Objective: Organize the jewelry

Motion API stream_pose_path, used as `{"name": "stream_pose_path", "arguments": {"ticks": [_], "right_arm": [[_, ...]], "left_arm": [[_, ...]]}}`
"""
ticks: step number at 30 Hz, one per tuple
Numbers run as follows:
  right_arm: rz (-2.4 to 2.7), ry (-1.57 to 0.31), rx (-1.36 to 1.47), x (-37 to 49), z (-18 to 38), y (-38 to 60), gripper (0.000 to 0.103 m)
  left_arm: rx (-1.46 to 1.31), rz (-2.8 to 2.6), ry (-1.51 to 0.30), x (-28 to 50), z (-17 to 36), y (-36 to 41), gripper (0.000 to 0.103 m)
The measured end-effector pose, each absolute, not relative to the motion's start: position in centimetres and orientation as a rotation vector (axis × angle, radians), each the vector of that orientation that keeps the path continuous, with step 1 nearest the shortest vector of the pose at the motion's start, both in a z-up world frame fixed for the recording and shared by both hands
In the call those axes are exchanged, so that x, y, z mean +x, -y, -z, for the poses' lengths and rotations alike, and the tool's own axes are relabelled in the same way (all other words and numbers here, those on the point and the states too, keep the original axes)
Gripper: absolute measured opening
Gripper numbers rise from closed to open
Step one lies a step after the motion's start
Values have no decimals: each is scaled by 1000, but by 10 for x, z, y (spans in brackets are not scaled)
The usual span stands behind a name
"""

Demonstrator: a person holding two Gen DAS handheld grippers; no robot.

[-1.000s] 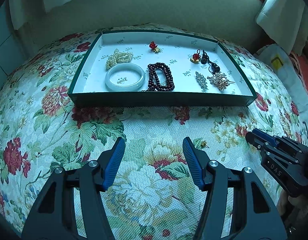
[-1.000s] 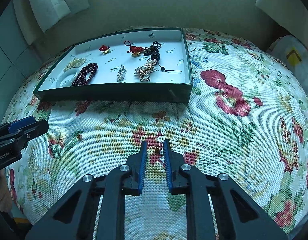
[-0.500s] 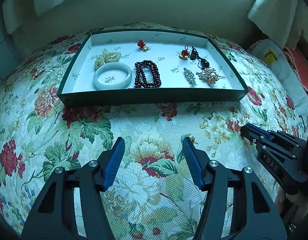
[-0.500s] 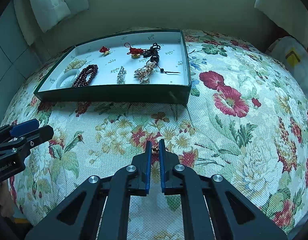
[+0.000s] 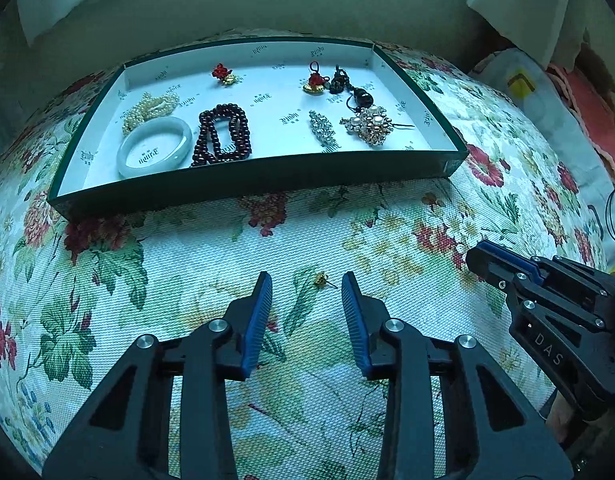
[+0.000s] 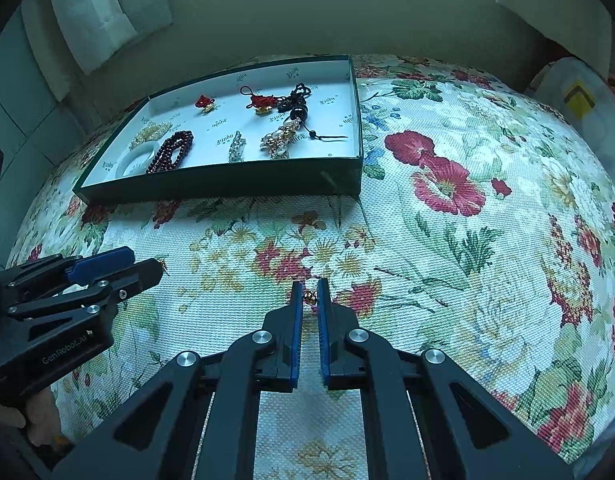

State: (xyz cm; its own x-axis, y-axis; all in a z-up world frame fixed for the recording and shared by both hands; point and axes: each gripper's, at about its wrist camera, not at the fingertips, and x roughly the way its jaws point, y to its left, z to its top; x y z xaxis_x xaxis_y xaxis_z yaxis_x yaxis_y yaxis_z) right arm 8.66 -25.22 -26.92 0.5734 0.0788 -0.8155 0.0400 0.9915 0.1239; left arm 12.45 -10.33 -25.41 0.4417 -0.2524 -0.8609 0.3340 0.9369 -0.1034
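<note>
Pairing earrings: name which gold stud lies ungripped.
The gold stud on the cloth within the open left gripper; the other stud is pinched in the right gripper.

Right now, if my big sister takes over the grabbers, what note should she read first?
Right gripper: shut on one tiny gold stud earring, low over the flowered cloth.
Left gripper: open and empty, with a second small gold earring lying on the cloth between its fingers.
Done: the pale jade bangle, dark red bead bracelet, pearl strand, brooches and knotted charms sit in the green-sided tray.
Left: carry both earrings into the tray.
</note>
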Motion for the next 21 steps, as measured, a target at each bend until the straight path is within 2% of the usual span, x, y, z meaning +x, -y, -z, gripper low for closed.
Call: {"name": "stream_pose_path", "arguments": {"ticks": [11,21], "right_arm": [[-35,-968,155,87,273,253,7],[-35,-969,158,87,274,253,7]], "left_arm": [[93,394,-1051,125,258,109,5],[95,392,-1043,123,258,107,1]]}}
